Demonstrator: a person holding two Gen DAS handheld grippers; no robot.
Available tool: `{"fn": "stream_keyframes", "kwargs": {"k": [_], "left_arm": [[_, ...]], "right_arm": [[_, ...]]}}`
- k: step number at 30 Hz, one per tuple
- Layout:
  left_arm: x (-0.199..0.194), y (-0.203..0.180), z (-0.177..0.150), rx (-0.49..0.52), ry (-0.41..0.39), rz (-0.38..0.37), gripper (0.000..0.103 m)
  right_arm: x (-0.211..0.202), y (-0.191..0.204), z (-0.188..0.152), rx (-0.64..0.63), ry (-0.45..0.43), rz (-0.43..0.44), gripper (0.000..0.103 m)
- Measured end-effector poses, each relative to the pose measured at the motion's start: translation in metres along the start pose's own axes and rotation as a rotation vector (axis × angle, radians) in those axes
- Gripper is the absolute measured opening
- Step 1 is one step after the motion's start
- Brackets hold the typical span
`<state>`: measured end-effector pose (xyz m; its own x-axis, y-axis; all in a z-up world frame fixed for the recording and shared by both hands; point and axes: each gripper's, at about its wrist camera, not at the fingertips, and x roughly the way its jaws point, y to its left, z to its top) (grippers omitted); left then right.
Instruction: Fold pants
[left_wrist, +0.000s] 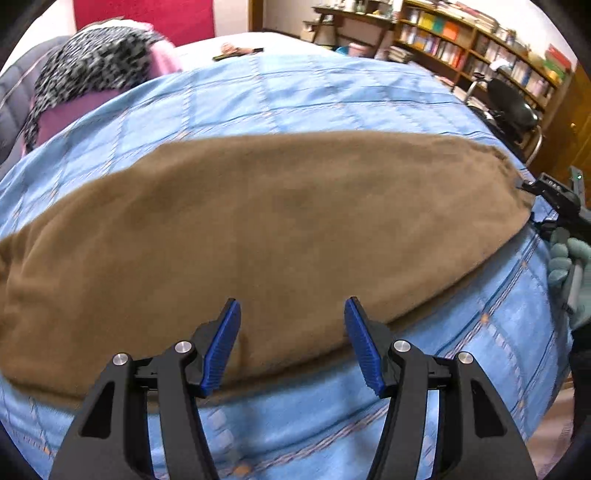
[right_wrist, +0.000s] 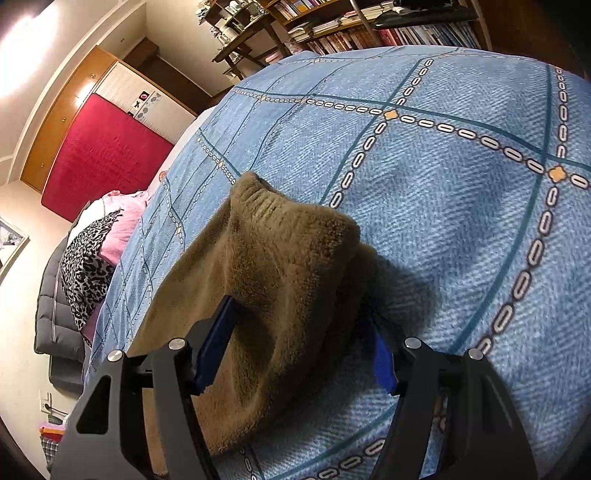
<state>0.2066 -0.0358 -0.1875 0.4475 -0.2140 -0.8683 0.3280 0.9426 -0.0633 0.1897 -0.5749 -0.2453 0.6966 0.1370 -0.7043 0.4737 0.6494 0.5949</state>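
Left gripper (left_wrist: 292, 334), seen from its own wrist camera: my two blue-padded fingers (left_wrist: 223, 345) stand apart with nothing between them, poised over the near long edge of the brown fleece pants (left_wrist: 258, 229). No pad touches the cloth. The pants lie flat as one long band across the blue quilted bedspread (left_wrist: 295, 96), running from the left edge of this view to the right, where the far end tapers to a corner.

Right gripper (right_wrist: 299, 332), own wrist view: my jaws are spread wide around a bunched, raised end of the pants (right_wrist: 280, 266), whose ribbed hem (right_wrist: 264, 205) points away from the camera. The left blue pad (right_wrist: 218, 339) lies against the fleece; the right pad (right_wrist: 384, 360) is partly hidden behind the fold, so I cannot tell whether the cloth is truly pinched or merely sits between the fingers. The lifted fabric casts a dark shadow on the bedspread (right_wrist: 461, 184) just to its right.

In the left wrist view the right gripper (left_wrist: 546, 195) appears at the far right, at the corner of the pants, carried by a hand in a pale green glove (left_wrist: 567, 273).

Surroundings: a heap of clothes, leopard-print (left_wrist: 92, 62) over pink (left_wrist: 162, 61), lies at the far left end of the bed beside a grey quilted item (right_wrist: 55, 306). Bookshelves (left_wrist: 480, 48) line the far wall, with a black chair (left_wrist: 513, 107) before them. A red panel (right_wrist: 107, 155) hangs on the wall beyond the bed.
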Motion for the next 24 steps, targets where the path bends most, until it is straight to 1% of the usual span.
{"fn": "stream_keyframes", "kwargs": {"k": [4, 7, 11, 14, 16, 17, 19, 21, 22, 24], "left_arm": [[0.018, -0.039, 0.028, 0.032, -0.011, -0.051, 0.059], [0.032, -0.080, 0.051, 0.085, -0.024, -0.092, 0.059], [0.055, -0.120, 0.068, 0.121, -0.014, -0.127, 0.059], [0.074, -0.144, 0.069, 0.151, 0.013, -0.134, 0.059], [0.085, -0.155, 0.066, 0.172, 0.031, -0.115, 0.059], [0.092, -0.159, 0.063, 0.187, 0.034, -0.093, 0.059], [0.097, -0.163, 0.059, 0.210, 0.022, -0.070, 0.060], [0.099, -0.164, 0.059, 0.212, 0.018, -0.068, 0.060], [0.099, -0.164, 0.059, 0.212, 0.018, -0.070, 0.060], [0.100, -0.164, 0.060, 0.212, 0.021, -0.071, 0.060]], "right_arm": [[0.000, -0.001, 0.000, -0.001, -0.002, 0.003, 0.067], [0.000, -0.001, -0.001, -0.006, -0.006, 0.006, 0.067], [0.001, -0.002, -0.002, 0.001, -0.012, 0.021, 0.067], [0.000, -0.007, -0.003, 0.007, -0.014, 0.036, 0.067], [-0.001, -0.008, -0.002, 0.009, -0.011, 0.042, 0.067], [-0.001, -0.009, -0.002, 0.009, -0.009, 0.045, 0.067], [0.000, -0.011, -0.002, 0.009, -0.003, 0.045, 0.061], [0.000, -0.013, -0.001, 0.015, 0.007, 0.046, 0.051], [0.000, -0.013, -0.001, 0.017, 0.012, 0.047, 0.048], [0.001, -0.013, -0.001, 0.025, 0.024, 0.055, 0.037]]}}
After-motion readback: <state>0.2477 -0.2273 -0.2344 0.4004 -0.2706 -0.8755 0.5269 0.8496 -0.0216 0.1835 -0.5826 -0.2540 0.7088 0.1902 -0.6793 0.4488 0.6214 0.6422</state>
